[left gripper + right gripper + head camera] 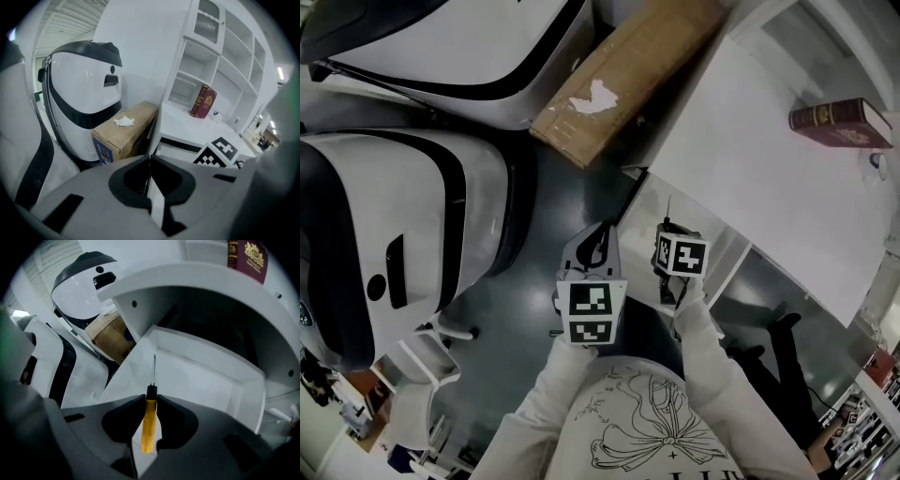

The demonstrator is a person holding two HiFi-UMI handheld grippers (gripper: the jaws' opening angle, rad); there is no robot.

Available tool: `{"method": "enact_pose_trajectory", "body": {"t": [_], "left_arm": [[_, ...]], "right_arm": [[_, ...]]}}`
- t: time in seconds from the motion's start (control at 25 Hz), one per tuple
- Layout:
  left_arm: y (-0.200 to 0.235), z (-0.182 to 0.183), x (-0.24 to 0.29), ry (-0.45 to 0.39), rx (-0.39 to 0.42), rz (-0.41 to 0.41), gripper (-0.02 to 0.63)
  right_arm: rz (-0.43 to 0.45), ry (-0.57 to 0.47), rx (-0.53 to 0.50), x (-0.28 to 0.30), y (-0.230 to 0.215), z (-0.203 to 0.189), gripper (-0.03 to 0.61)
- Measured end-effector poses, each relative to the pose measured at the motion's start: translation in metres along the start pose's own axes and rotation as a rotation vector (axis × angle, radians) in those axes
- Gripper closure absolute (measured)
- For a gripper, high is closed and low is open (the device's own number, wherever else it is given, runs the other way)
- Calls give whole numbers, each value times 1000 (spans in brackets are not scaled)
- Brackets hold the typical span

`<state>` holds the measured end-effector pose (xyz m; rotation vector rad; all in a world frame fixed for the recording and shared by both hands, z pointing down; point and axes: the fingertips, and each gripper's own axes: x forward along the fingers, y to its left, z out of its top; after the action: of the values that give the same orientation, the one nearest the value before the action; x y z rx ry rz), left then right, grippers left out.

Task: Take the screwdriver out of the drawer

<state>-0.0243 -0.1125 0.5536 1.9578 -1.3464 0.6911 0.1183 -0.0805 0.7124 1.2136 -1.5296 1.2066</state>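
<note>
A screwdriver (149,423) with a yellow handle, black collar and thin shaft stands between the jaws of my right gripper (151,397), which is shut on the handle. The shaft points away from the camera, over the open white drawer (211,380). From the head view, the right gripper (667,225) hangs above the drawer (724,246) under the desk edge, with the thin shaft (668,206) poking out. My left gripper (602,232) is just to its left over the dark floor. In the left gripper view its jaws (150,159) meet with nothing between them.
A white desk (769,159) carries a dark red book (841,124). A cardboard box (619,75) leans beside the desk. Large white and black machine shells (394,225) fill the left. White shelves (220,61) rise behind the desk.
</note>
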Motion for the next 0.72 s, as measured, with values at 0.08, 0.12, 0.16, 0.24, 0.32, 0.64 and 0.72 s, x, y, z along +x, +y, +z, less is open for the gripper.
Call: {"method": "enact_pose_trajectory", "body": {"t": [0.08, 0.12, 0.16, 0.24, 0.32, 0.64, 0.72], "left_arm": [[-4, 6, -9, -16, 6, 3, 603], [-6, 10, -13, -26, 8, 4, 603], [-8, 14, -17, -38, 12, 6, 603], [-10, 24, -25, -67, 23, 10, 603], [-13, 33, -34, -93, 32, 16, 603], [-25, 64, -75, -195, 47, 36, 603], [-27, 74, -85, -230, 51, 44, 603]], "right_arm": [[10, -17, -23, -15, 5, 1, 505], [16, -32, -30, -23, 7, 3, 505], [22, -50, -33, -31, 10, 7, 505], [33, -87, -38, -47, 15, 14, 505], [46, -117, -47, -62, 21, 19, 505], [97, -264, -90, -133, 44, 38, 505], [102, -317, -96, -153, 47, 48, 505]]}}
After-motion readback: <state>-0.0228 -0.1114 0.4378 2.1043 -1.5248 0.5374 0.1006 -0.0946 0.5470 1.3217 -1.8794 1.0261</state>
